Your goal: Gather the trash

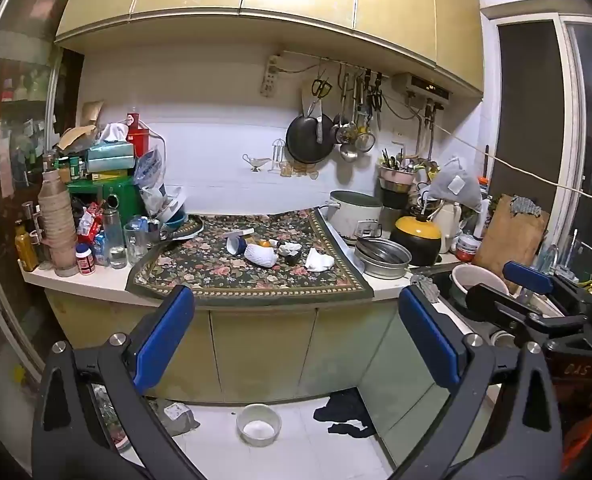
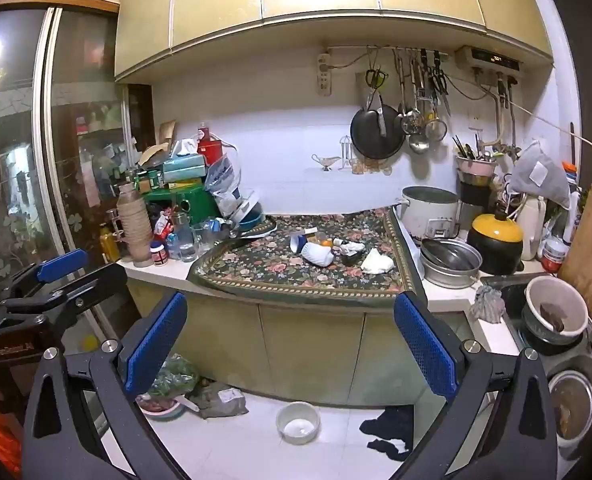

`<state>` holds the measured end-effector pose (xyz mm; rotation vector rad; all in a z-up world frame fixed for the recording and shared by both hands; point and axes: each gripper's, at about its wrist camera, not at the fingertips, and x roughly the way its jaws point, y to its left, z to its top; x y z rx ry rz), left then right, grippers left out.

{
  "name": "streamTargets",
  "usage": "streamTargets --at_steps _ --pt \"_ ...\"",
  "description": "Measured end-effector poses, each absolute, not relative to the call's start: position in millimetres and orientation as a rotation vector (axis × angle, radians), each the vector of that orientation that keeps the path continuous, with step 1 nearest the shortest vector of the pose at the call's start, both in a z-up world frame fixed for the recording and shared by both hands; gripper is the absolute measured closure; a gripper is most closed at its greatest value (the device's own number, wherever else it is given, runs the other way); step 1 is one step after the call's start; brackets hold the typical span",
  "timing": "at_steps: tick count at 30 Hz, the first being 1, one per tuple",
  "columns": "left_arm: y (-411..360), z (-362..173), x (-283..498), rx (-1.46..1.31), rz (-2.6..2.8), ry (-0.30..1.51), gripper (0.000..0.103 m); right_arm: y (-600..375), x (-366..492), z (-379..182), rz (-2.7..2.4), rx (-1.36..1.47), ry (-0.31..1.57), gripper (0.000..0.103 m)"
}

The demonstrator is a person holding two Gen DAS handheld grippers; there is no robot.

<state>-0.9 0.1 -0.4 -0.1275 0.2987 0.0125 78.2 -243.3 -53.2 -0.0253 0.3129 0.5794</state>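
Your trash sits mid-counter on the floral cloth: a crumpled white tissue, a white foam net sleeve, a tipped blue-and-white cup and small scraps between them. A rice cooker and stacked steel pans crowd the cloth's right edge; bottles and a paper cup stack crowd its left. The pile lies ahead of and above both grippers, well apart from them. Your left gripper and right gripper both hang spread wide over the floor, holding nothing.
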Motion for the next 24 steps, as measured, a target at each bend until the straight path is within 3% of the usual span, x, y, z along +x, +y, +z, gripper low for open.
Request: streamTargets --at_steps 24 --pt "-3 -2 -26 -0.113 0.023 0.344 0.0 -244 58 -53 0.578 -0.035 0.327 0.0"
